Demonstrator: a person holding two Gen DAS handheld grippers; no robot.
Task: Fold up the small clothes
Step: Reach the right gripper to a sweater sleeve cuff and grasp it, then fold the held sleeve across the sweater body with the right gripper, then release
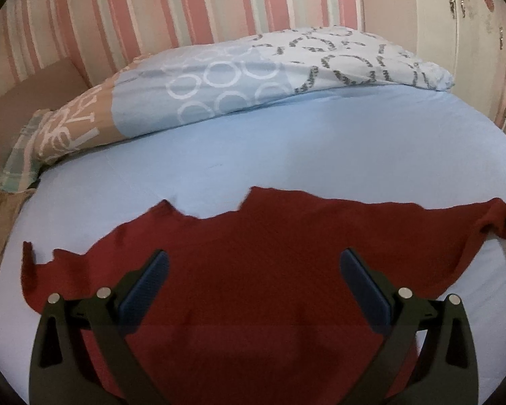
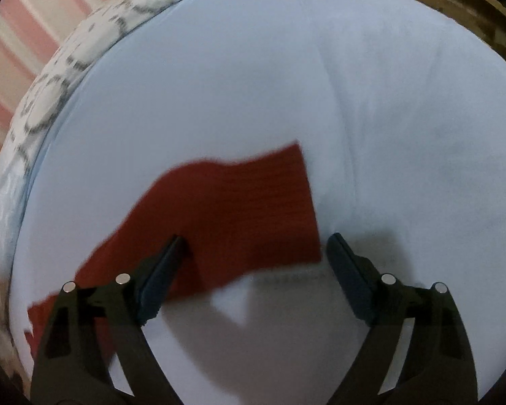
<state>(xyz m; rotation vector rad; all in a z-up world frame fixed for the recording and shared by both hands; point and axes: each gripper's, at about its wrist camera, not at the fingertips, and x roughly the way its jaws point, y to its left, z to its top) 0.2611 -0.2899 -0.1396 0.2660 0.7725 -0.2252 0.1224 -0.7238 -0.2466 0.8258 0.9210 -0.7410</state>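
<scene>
Nearest the left wrist camera, the two dark fingers of the left gripper (image 1: 253, 270) are seen spread wide, their blue pads apart and nothing pinched between them. Beneath and between these fingers a red garment (image 1: 253, 253) is spread over the light blue bed sheet (image 1: 286, 141); it runs out past both fingertips, with a ragged far edge ahead of them. Whether the pads touch the cloth cannot be told from this view. Such a placement over the middle of the garment suggests that it is being laid flat before a fold is started.

From the right wrist camera, the right gripper (image 2: 253, 246) is also seen with its fingers wide and nothing clamped. A ribbed end of the red garment, probably a cuff or hem, lies between and ahead of these fingers; the left fingertip is over the cloth, while the right fingertip stands just outside the straight edge, over bare sheet. This straddling pose is judged to be a line-up for taking that end.

Beyond both sets of fingertips, a patterned duvet (image 1: 270, 64) is bunched against a striped wall (image 1: 185, 3).
</scene>
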